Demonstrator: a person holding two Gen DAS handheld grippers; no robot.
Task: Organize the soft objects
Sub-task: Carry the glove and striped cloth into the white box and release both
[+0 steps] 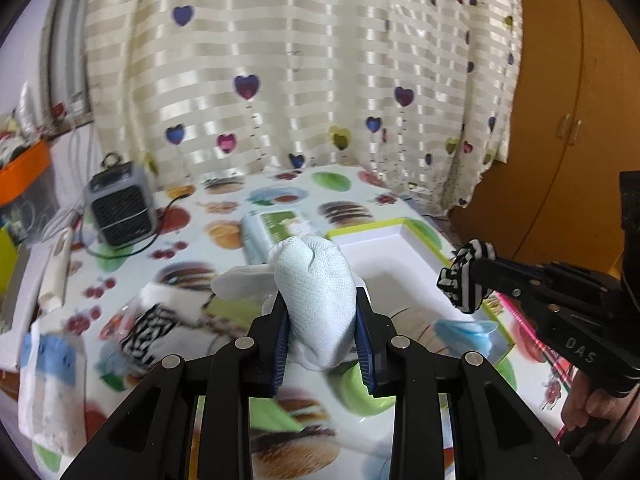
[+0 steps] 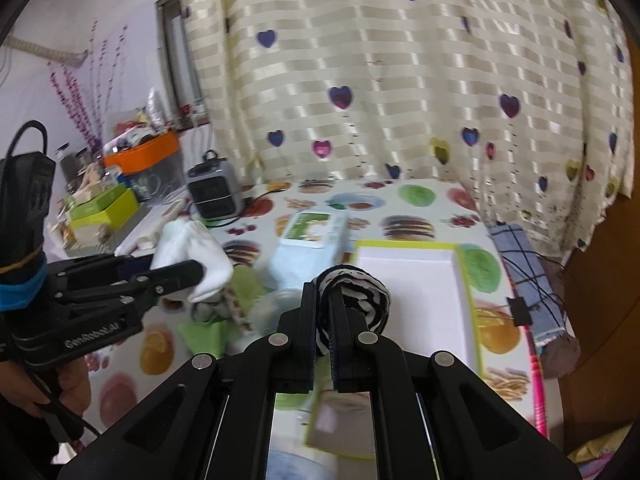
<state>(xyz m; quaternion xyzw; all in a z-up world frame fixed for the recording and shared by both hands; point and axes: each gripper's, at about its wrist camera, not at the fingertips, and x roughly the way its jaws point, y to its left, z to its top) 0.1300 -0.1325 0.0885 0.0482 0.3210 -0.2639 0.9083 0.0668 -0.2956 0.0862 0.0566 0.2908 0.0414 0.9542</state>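
My left gripper (image 1: 320, 300) is shut on a rolled pale white sock (image 1: 316, 280), which bulges up between the blue pads. In the right wrist view the same sock (image 2: 192, 260) shows at the left in the left gripper (image 2: 196, 270). My right gripper (image 2: 322, 292) is shut on a black-and-white striped sock (image 2: 356, 296). From the left wrist view that striped sock (image 1: 464, 276) hangs over the white box with a green rim (image 1: 400, 236). Both grippers are above the table. Loose socks (image 1: 152, 328) lie on the tablecloth to the left.
A blue soft item (image 1: 464, 330) lies in the box's near corner. A grey desk fan (image 1: 120, 208) with a cable stands at the back left, and a tissue pack (image 1: 276, 228) lies behind the box. A blue checked cloth (image 2: 524, 276) hangs at the table's right edge. A curtain hangs behind.
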